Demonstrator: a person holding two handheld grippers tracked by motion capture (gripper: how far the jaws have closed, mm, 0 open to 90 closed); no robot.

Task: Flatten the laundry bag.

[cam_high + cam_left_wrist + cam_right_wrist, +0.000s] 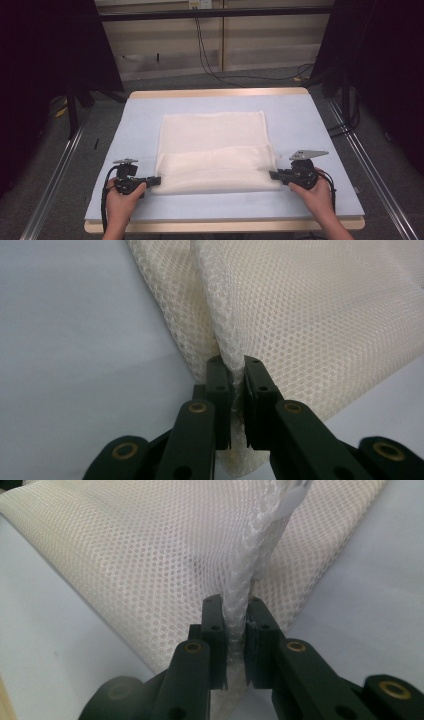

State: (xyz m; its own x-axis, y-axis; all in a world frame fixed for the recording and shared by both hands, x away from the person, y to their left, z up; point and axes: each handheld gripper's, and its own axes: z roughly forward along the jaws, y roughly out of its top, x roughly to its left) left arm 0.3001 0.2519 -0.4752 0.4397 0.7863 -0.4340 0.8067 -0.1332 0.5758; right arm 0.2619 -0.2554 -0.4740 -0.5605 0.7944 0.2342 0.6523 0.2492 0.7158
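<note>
Cream honeycomb-mesh cloth [214, 150] lies on the pale blue table [300, 120], its near edge folded over; the underlayer is hidden. Left gripper [156, 181] and right gripper [273, 175] each pinch a near corner, jaws clamped on mesh. Cables [210, 60] trail beyond.

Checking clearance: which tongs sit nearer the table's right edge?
Right. The right tongs grip the cloth's right corner near that edge; the left tongs grip its left corner, far across.
</note>
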